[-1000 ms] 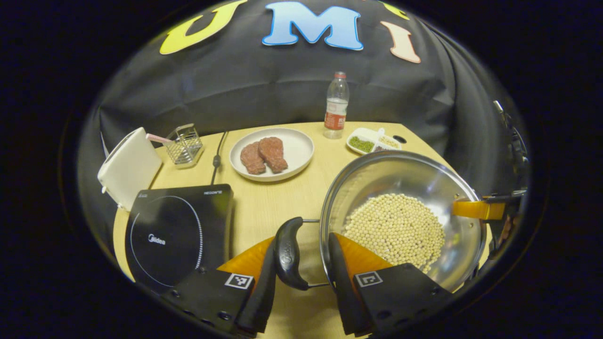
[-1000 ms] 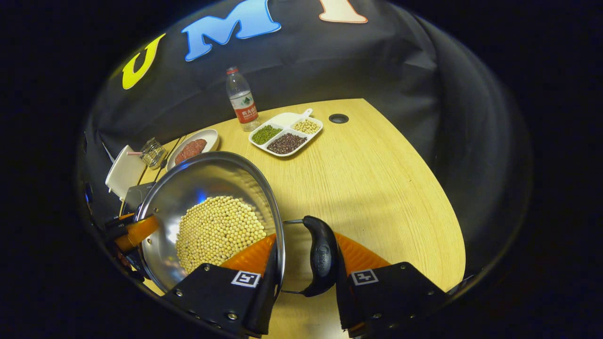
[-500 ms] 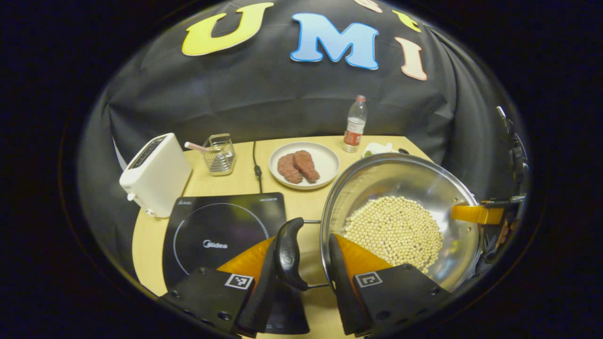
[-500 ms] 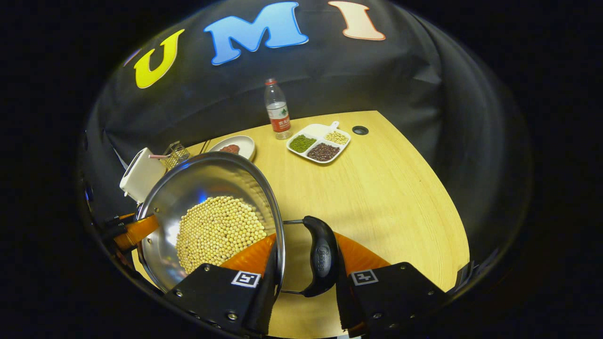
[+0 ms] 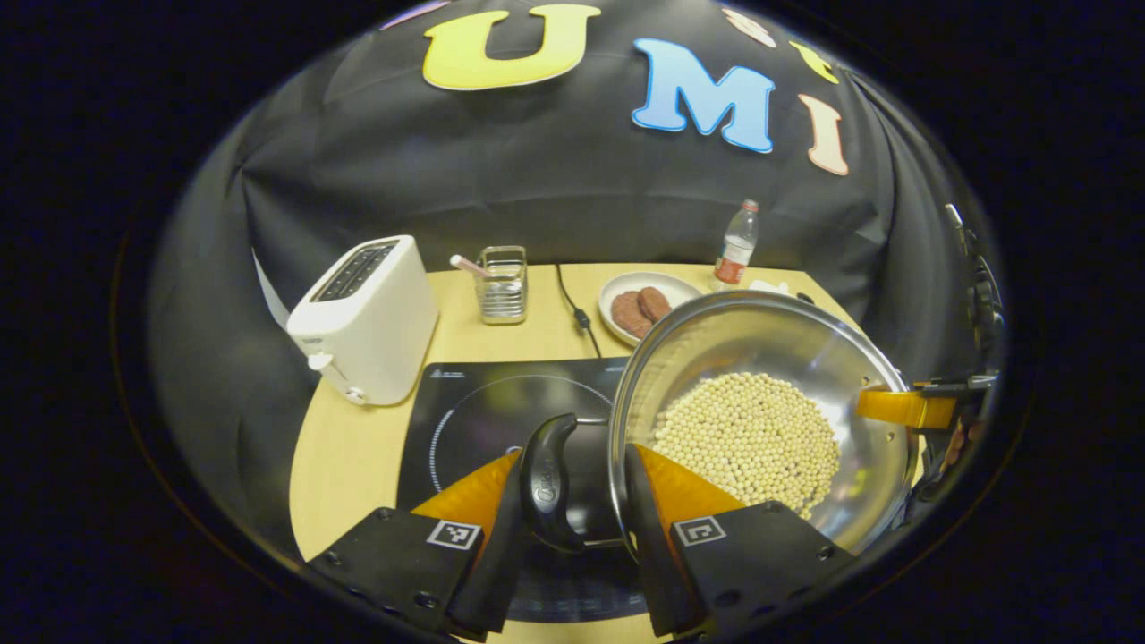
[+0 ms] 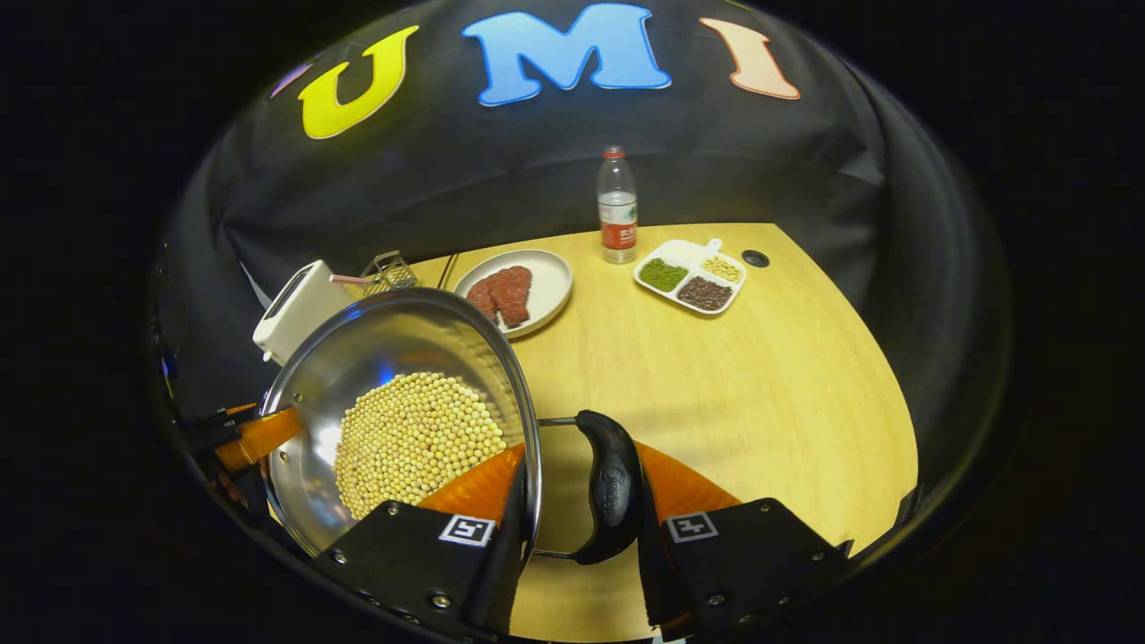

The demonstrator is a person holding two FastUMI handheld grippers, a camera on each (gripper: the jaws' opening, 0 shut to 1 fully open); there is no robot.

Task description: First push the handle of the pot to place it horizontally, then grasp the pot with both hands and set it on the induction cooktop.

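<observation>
Both grippers, left (image 5: 565, 528) & right (image 6: 572, 532), jaws pinching pot (image 5: 760, 358) handles; held partly over cooktop (image 5: 483, 402), needs shifting further onto it.

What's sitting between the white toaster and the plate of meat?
In the left gripper view, a wire mesh holder and a black power cord lie between the white toaster and the white plate of meat.
</observation>
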